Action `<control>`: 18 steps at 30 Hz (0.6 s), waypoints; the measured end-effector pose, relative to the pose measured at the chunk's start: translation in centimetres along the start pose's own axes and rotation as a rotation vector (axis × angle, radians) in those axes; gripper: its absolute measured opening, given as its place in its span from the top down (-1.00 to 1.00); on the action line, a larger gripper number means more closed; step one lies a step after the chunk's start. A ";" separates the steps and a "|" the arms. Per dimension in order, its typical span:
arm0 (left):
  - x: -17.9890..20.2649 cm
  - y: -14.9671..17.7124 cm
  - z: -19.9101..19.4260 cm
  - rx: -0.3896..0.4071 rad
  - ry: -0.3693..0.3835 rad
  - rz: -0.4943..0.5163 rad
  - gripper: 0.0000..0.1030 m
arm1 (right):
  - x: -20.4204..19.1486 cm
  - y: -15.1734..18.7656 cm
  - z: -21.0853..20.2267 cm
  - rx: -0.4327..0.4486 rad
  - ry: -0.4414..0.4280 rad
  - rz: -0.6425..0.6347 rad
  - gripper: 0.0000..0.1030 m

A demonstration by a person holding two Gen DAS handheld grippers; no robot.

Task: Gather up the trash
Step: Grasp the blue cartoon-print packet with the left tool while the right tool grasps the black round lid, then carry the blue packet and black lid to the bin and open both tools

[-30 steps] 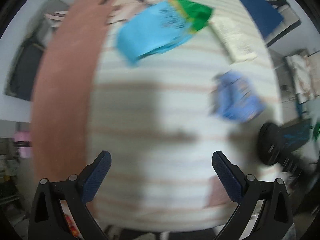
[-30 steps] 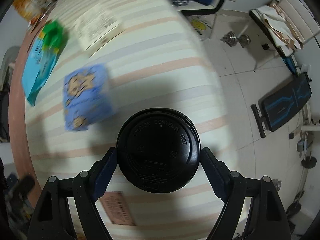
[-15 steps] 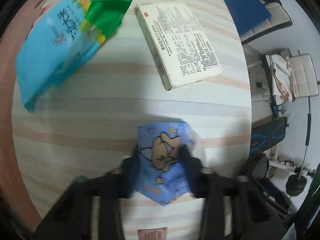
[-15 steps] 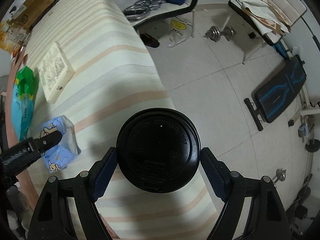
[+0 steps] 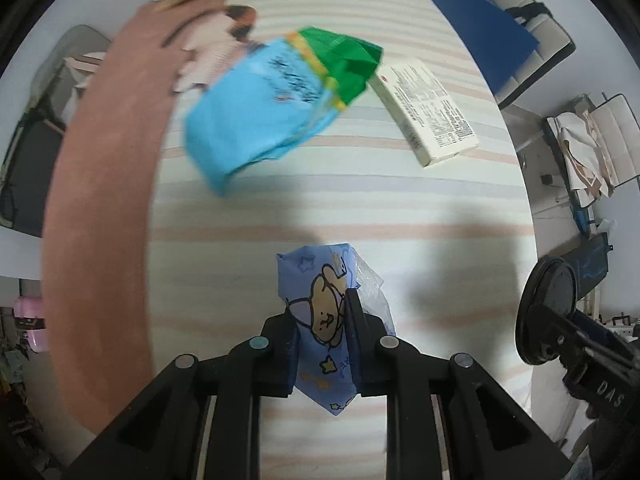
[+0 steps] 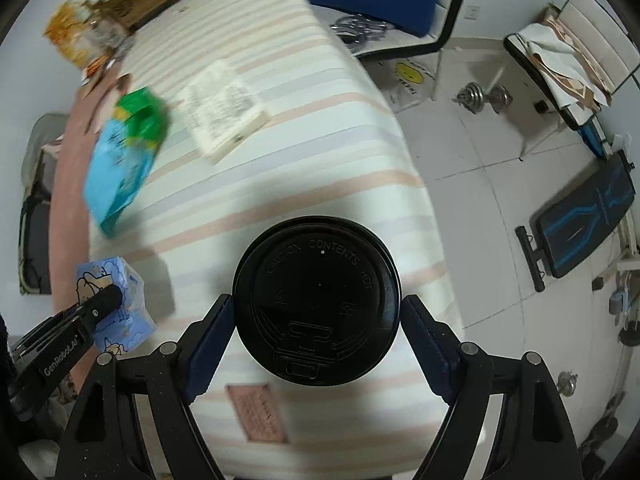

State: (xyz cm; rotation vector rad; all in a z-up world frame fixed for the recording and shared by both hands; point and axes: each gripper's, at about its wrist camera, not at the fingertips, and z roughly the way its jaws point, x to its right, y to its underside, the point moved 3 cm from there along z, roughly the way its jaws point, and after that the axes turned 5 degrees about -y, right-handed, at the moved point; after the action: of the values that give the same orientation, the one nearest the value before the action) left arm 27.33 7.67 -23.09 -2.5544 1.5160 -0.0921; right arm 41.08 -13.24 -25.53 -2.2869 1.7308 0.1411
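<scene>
A small blue packet [image 5: 316, 276] printed with a cartoon bear hangs just above the striped tablecloth [image 5: 280, 208]. My left gripper [image 5: 320, 300] is closing tight on it, pads pressing both its sides. From the right wrist view the same packet [image 6: 132, 320] shows at the left with the left gripper's finger over it. My right gripper [image 6: 318, 300] is shut on a cup with a black lid [image 6: 316, 272], held near the table's right edge. A blue and green snack bag [image 5: 272, 112] and a white printed box [image 5: 428, 112] lie farther back on the cloth.
A brown band [image 5: 100, 200] runs along the table's left side. Boxes and wrappers [image 6: 120, 4] crowd the far end. A pink label [image 6: 258, 412] lies on the cloth near me. Right of the table, the tiled floor holds a dumbbell [image 6: 484, 98], a bench [image 6: 584, 224] and chairs.
My left gripper went from wide open over bare cloth to shut on the blue bear packet, and has lifted it slightly. The right gripper kept the cup and rose.
</scene>
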 end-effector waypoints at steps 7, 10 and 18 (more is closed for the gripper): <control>-2.9 5.3 -4.2 0.099 0.003 0.001 0.67 | -4.2 6.5 -3.7 0.060 -0.027 -0.050 -0.64; -4.7 8.2 -6.0 0.132 0.031 0.002 0.67 | -5.6 10.3 -5.3 0.089 -0.035 -0.054 -0.64; -10.1 19.3 -7.6 0.130 0.108 0.038 0.67 | -9.0 25.6 -7.4 0.118 -0.052 0.012 -0.65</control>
State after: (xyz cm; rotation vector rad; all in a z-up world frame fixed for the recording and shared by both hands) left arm 4.74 6.57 -18.69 -2.4542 1.5407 -0.3182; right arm 13.40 -13.27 -20.27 -2.1700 1.6807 0.0967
